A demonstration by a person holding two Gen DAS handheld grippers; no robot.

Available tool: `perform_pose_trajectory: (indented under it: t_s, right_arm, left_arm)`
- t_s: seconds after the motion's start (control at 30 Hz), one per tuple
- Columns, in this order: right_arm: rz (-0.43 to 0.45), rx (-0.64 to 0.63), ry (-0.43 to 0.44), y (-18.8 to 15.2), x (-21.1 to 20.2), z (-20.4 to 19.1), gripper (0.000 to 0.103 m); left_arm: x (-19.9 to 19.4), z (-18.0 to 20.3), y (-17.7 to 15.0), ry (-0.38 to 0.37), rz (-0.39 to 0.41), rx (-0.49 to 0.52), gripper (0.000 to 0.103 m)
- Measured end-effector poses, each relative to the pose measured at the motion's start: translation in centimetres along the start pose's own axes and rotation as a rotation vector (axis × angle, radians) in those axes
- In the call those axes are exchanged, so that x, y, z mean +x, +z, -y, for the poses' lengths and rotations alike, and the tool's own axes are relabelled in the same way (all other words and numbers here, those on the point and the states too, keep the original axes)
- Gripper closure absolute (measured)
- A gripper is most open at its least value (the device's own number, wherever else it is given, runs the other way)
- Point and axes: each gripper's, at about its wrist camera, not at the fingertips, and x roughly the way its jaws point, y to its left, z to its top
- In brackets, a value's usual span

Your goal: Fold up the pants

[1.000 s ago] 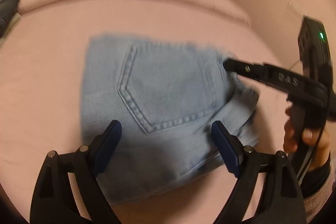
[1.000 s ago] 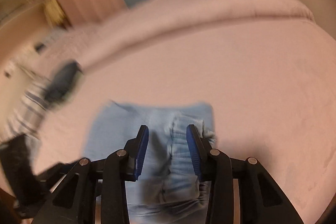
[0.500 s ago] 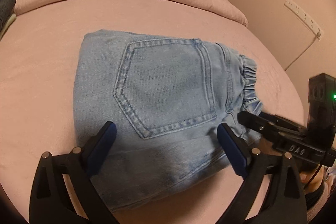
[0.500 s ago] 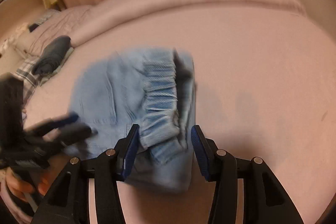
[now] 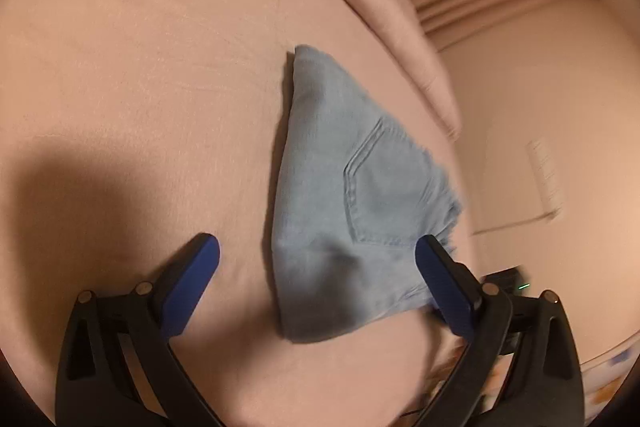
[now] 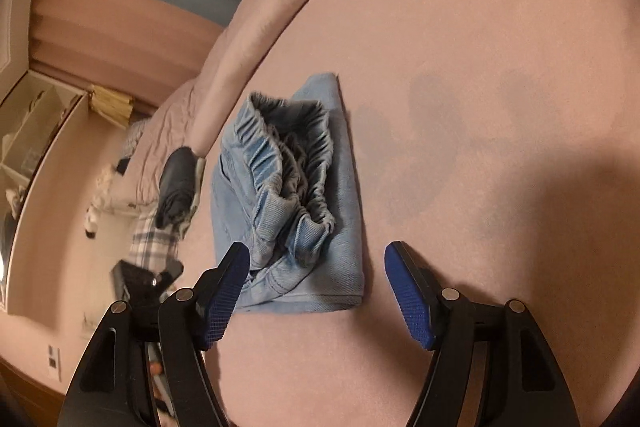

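I see the folded light-blue denim pants point(image 6: 288, 195) lying flat on the pink bed cover point(image 6: 480, 67), a compact bundle with its long axis running away from both cameras; my right claw point(image 6: 316, 291) has just been opening, its blue pads wide apart just short of the near folded end, the left pad over the edge and pressing nothing; my left claw point(image 5: 316, 267) has opened fully too, the bundle toward its right pad, unclamped; I judge the right claw nearer, facing the gathered elastic waistband point(image 6: 292, 163).
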Motion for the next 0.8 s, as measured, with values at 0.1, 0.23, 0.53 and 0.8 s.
perform_pose_trajectory:
  t_s: [0.1, 0.23, 0.53, 0.8]
  right_arm:
    - [-0.046, 0.005, 0.011, 0.8, 0.5, 0.3, 0.032]
    - [-0.096, 0.020, 0.015, 2.2, 1.7, -0.1, 0.032]
    - [-0.126, -0.030, 0.037, 4.3, 3.8, -0.2, 0.029]
    - [-0.053, -0.154, -0.049, 3.3, 4.3, -3.4, 0.029]
  left_arm:
    - [0.5, 0.1, 0.5, -0.054, -0.032, -0.016, 0.001]
    - [2.3, 1.5, 0.6, -0.022, -0.078, 0.059, 0.001]
    - [7.9, 4.5, 2.3, 0.002, -0.153, 0.176, 0.002]
    - [6.8, 5.4, 1.5, 0.108, -0.082, 0.254, 0.046]
